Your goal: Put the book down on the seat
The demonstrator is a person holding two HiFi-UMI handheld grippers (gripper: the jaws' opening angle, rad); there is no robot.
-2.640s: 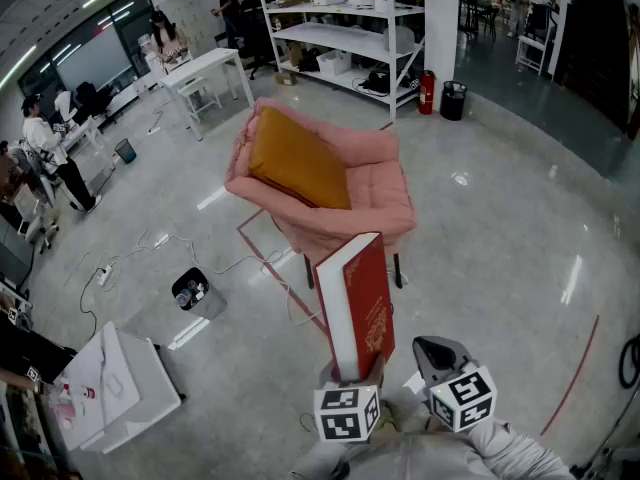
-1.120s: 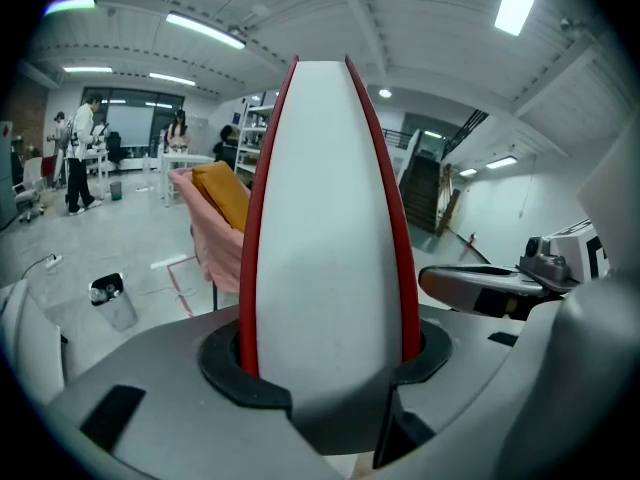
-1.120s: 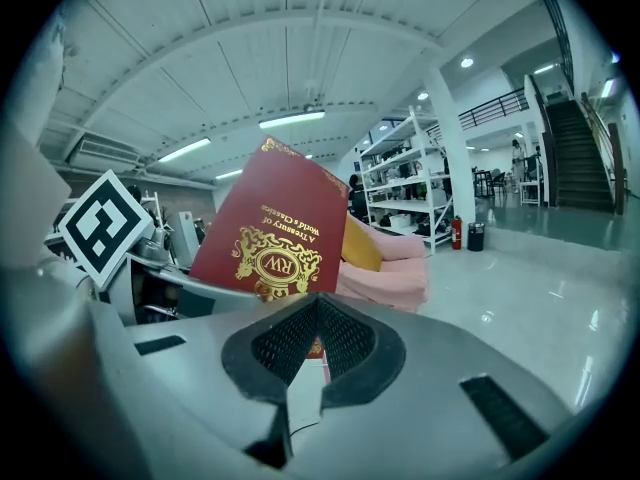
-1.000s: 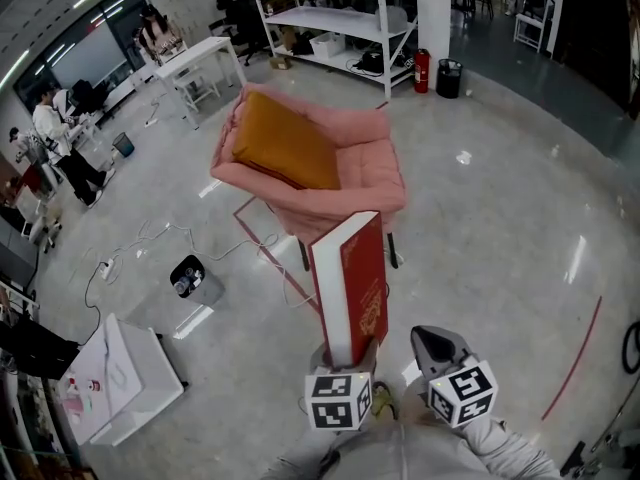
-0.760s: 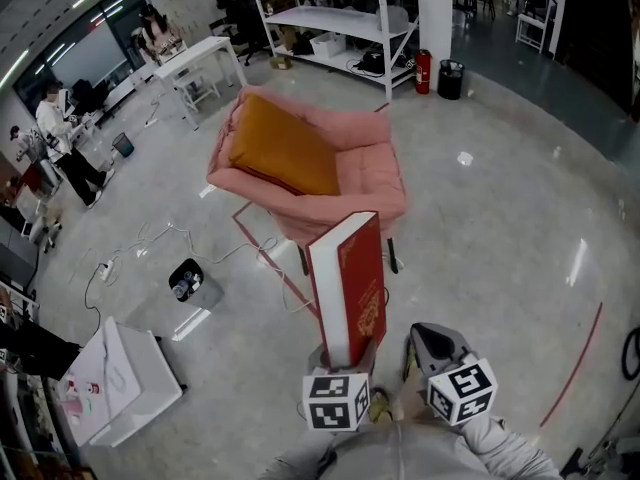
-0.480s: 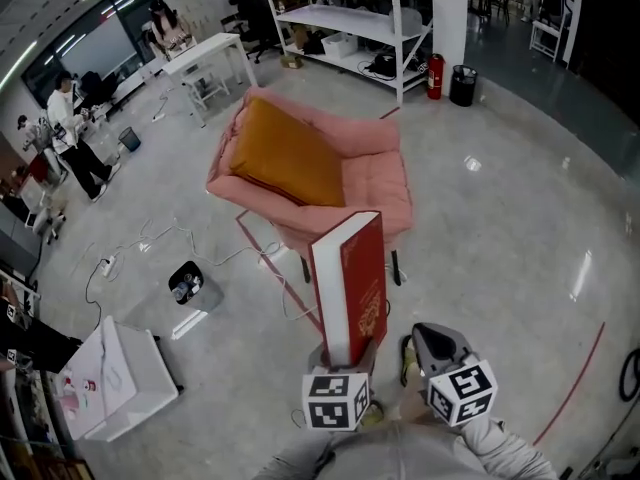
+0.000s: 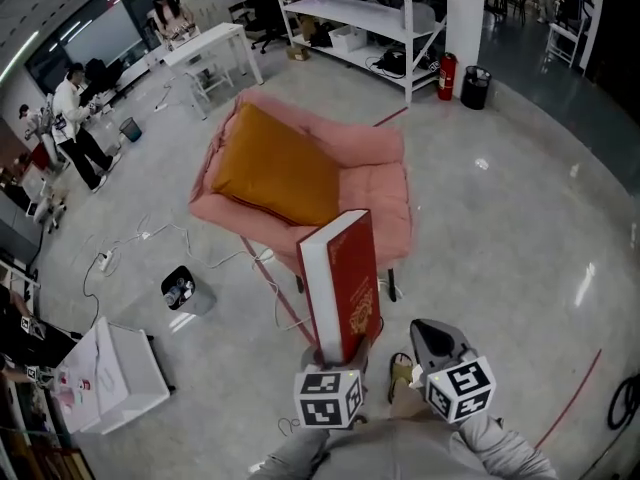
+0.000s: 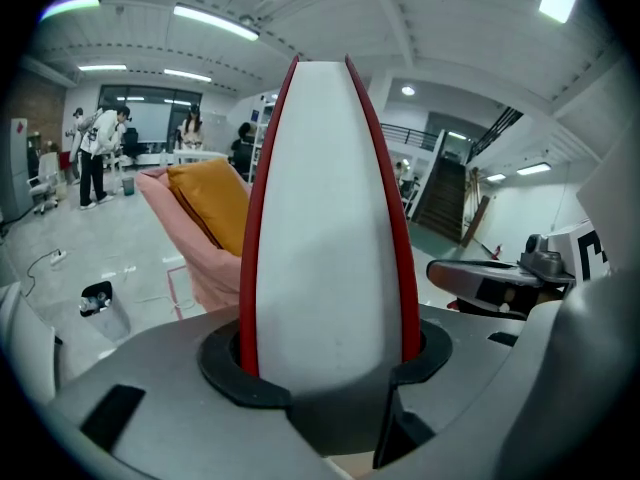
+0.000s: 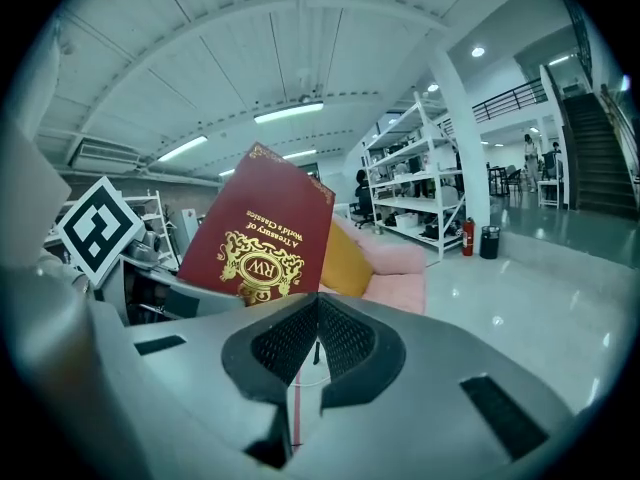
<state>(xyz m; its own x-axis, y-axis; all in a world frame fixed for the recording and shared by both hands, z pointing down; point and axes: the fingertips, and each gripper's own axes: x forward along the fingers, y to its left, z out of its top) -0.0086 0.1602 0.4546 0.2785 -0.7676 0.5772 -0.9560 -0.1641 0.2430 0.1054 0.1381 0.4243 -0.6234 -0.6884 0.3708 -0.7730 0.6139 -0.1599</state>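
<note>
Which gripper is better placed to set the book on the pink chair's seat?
Left. The left gripper clamps the red book upright, facing the seat; the right gripper is shut, empty.

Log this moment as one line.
left gripper: shut on book, upright | right gripper: shut, empty | seat: ahead, book not yet on it

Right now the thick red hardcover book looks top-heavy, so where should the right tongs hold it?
Probably across the two flat covers at mid-height, coming from the white page-edge side above the left tongs. The book stands upright, clamped only at its bottom end; the shut right tongs must open first.
</note>
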